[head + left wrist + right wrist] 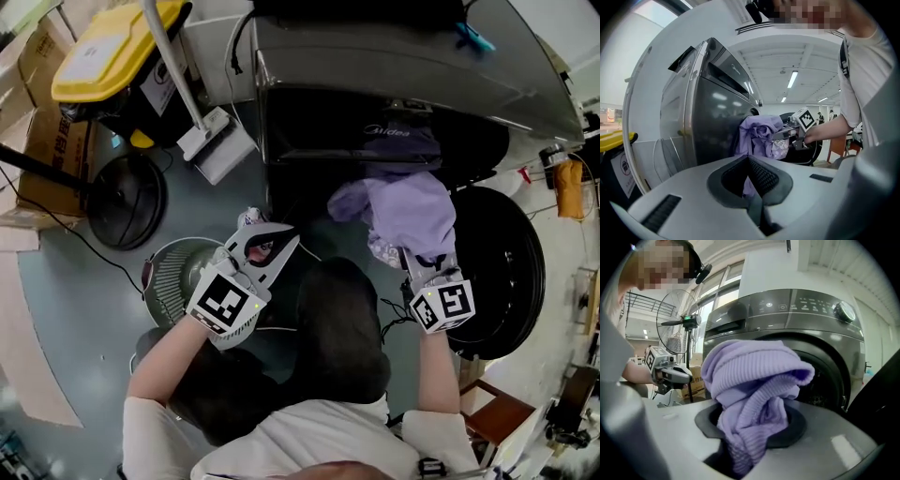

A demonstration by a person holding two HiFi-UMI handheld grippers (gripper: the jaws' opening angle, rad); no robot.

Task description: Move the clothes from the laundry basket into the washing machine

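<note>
A lilac knitted garment [408, 211] hangs bunched in front of the grey washing machine [394, 84], whose drum opening [825, 380] is dark and whose round door [511, 272] stands swung open to the right. My right gripper [419, 262] is shut on the garment [754, 376], with cloth spilling over the jaws. My left gripper [251, 221] is to the left, above a round grey mesh basket [173, 272]. Its fingertips meet with nothing held. The left gripper view shows the garment [759, 136] and right gripper [787, 136] ahead.
A yellow-lidded bin [112, 47], a cardboard box [47, 141] and a fan's black round base [122, 202] stand at the left. A white long-handled tool [211, 131] leans by the machine. The person's dark trousers [342, 328] fill the lower middle.
</note>
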